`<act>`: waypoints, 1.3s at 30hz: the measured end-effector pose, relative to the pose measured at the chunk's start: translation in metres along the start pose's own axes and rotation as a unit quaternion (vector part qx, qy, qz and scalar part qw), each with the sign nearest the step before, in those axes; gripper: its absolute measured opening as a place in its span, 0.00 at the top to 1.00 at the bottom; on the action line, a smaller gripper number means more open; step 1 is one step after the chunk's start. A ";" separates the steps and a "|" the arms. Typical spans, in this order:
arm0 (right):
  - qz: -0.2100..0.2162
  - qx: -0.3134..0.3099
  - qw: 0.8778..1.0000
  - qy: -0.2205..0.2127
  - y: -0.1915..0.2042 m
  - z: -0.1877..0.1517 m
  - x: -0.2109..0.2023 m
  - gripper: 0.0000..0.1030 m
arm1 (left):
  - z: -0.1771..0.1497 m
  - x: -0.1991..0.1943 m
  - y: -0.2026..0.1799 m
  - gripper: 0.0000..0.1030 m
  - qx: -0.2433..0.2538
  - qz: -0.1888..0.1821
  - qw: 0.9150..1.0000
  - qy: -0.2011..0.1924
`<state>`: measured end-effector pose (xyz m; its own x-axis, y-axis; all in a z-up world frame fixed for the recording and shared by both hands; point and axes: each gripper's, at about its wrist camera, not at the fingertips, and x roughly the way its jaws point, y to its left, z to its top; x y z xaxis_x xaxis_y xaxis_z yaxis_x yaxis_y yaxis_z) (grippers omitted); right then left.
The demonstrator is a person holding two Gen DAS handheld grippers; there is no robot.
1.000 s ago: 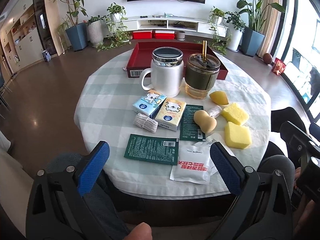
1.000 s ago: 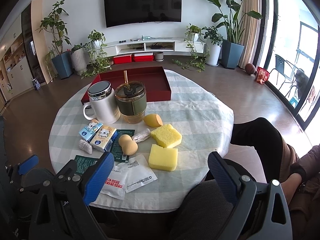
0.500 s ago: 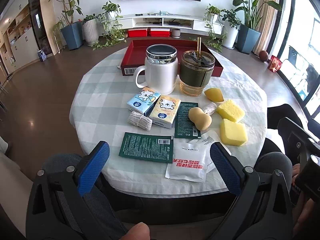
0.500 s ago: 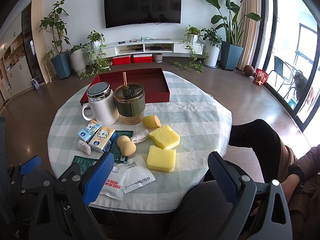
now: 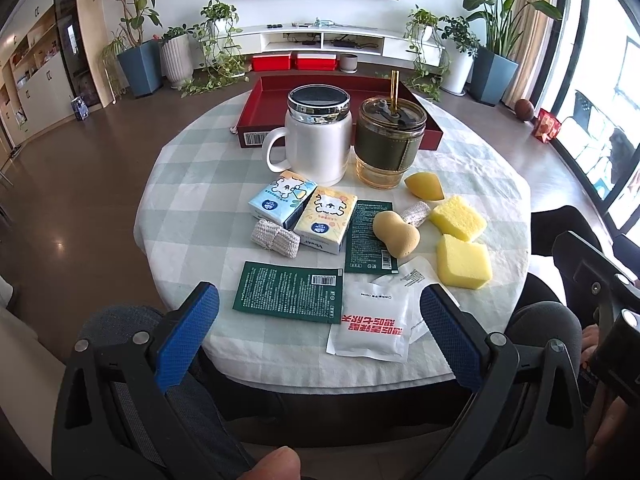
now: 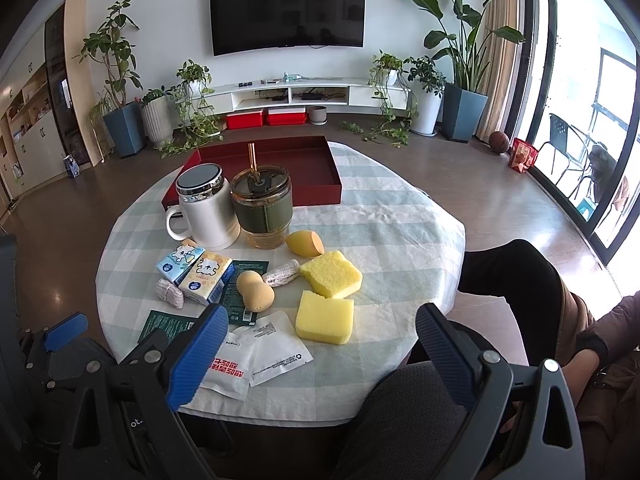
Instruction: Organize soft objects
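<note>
Two yellow sponges [image 5: 463, 262] [image 6: 325, 316] lie at the table's right. Beside them are a tan gourd-shaped puff [image 5: 395, 233] [image 6: 254, 289], an orange teardrop puff [image 5: 424, 186] [image 6: 305, 243], two white knit rolls [image 5: 275, 237] [image 6: 169, 299] and two tissue packs [image 5: 325, 219] [image 6: 205, 277]. Flat green [image 5: 289, 291] and white sachets [image 5: 372, 325] [image 6: 256, 354] lie near the front edge. My left gripper [image 5: 319, 314] hangs open over the front edge, empty. My right gripper [image 6: 322, 334] is open too, low at the front right, holding nothing.
A white mug [image 5: 318, 140] and a glass cup with a green sleeve and straw [image 5: 390, 142] stand mid-table in front of a red tray [image 5: 264, 98] [image 6: 316, 168]. The round table has a checked cloth [image 6: 400, 232]. A person's knees sit under the front edge.
Both views have shifted slightly toward the table; the objects appear a little lower and nearer. Nothing on the table has moved and both grippers stay open.
</note>
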<state>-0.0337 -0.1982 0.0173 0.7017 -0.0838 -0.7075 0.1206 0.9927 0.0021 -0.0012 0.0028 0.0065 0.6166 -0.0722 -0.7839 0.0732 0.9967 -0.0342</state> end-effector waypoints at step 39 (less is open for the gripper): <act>-0.001 -0.001 1.000 -0.001 0.000 0.000 0.000 0.06 | 0.003 -0.003 0.002 0.02 0.000 -0.010 1.000 -0.021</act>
<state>-0.0336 -0.1980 0.0172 0.7023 -0.0864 -0.7066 0.1206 0.9927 -0.0015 -0.0001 0.0054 0.0106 0.6471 -0.0939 -0.7566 0.0862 0.9950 -0.0498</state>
